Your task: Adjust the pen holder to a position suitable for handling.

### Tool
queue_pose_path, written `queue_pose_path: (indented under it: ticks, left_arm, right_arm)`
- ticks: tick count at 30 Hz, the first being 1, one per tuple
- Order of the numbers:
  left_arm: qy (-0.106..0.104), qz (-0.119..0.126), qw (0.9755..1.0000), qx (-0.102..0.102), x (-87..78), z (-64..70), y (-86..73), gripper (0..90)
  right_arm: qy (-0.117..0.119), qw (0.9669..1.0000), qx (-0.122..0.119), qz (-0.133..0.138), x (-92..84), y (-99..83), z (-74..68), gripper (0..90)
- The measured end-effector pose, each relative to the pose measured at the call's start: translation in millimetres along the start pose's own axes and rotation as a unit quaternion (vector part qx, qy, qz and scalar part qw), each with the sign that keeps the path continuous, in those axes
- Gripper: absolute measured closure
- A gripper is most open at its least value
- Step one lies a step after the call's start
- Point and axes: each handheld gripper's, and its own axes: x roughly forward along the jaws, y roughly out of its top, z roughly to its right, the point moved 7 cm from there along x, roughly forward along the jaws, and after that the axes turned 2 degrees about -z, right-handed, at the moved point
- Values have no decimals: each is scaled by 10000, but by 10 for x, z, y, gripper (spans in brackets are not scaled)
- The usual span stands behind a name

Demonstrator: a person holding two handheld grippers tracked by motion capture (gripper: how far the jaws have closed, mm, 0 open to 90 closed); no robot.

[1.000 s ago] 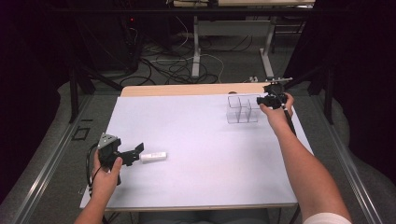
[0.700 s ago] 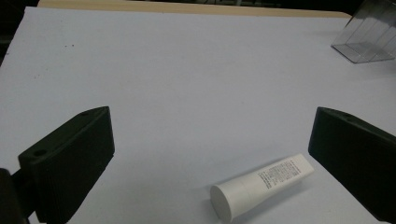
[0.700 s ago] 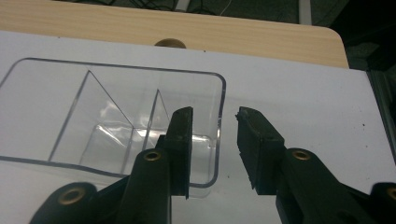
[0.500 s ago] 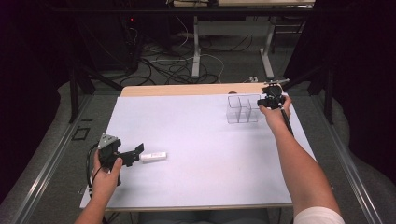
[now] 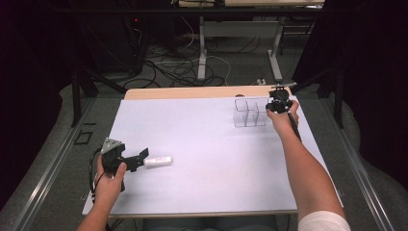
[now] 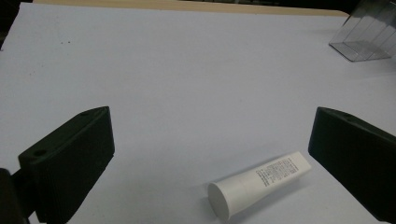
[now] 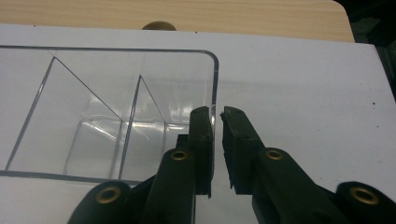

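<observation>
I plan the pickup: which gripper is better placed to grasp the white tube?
Left. The left gripper, open, has the white tube between its jaws; the right gripper clamps the clear organizer's wall.

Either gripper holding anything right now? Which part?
Right gripper is pinched on the clear divided box, one jaw each side of its wall. Left gripper is open, holding nothing; the white tube lies between its jaws.

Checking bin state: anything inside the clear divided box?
The clear box looks empty; white table shows through its compartments. The right gripper, clamped on its wall, hides one near corner.
</observation>
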Motion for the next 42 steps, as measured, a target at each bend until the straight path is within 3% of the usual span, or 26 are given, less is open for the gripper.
queue_pose_path:
  ticks: [9,12,20,30,42]
  left_arm:
    - [-7,-1,10000,1,3,3,-1,4]
    - [-9,-11,10000,12,3,5,-3,4]
    - [-30,-8,10000,29,13,14,-2,4]
    - [-18,-7,10000,27,16,14,1,4]
    - [-13,22,10000,48,18,25,11,4]
  right_arm:
    - [-92,9999,-43,34,21,-2,-19,873]
    - [-110,9999,110,25,17,-3,-22,881]
    - [-192,9997,103,51,20,-1,-24,886]
    - [-176,9994,281,-40,-24,-35,-46,884]
    - [-16,9997,129,-188,-102,-142,-366,885]
